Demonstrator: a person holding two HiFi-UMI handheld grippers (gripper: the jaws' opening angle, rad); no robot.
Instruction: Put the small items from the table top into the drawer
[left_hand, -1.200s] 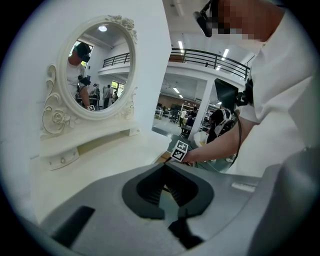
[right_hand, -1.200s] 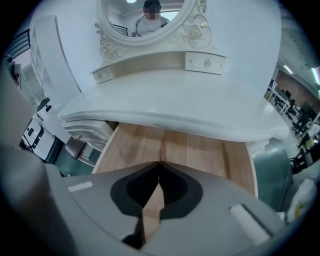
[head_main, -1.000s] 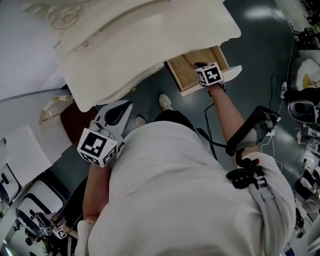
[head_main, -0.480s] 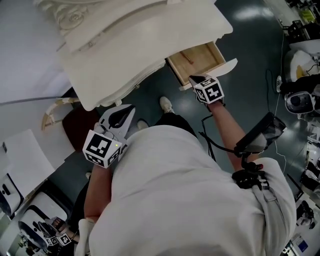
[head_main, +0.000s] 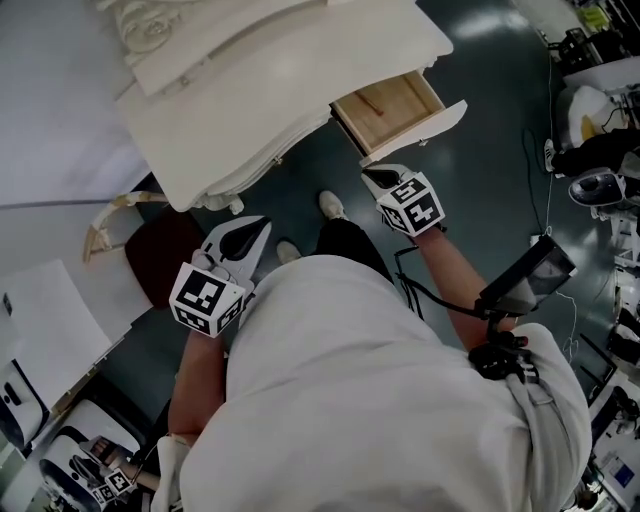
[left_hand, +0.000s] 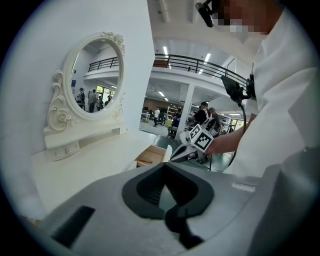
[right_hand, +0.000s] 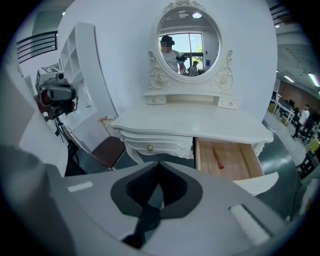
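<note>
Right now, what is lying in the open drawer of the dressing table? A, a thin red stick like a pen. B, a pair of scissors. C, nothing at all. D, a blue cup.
A: the right gripper view shows a thin red stick lying on the bare wooden floor of the open drawer.

White wall, oval mirror, dk teal floor, maroon chair, strip lts
</note>
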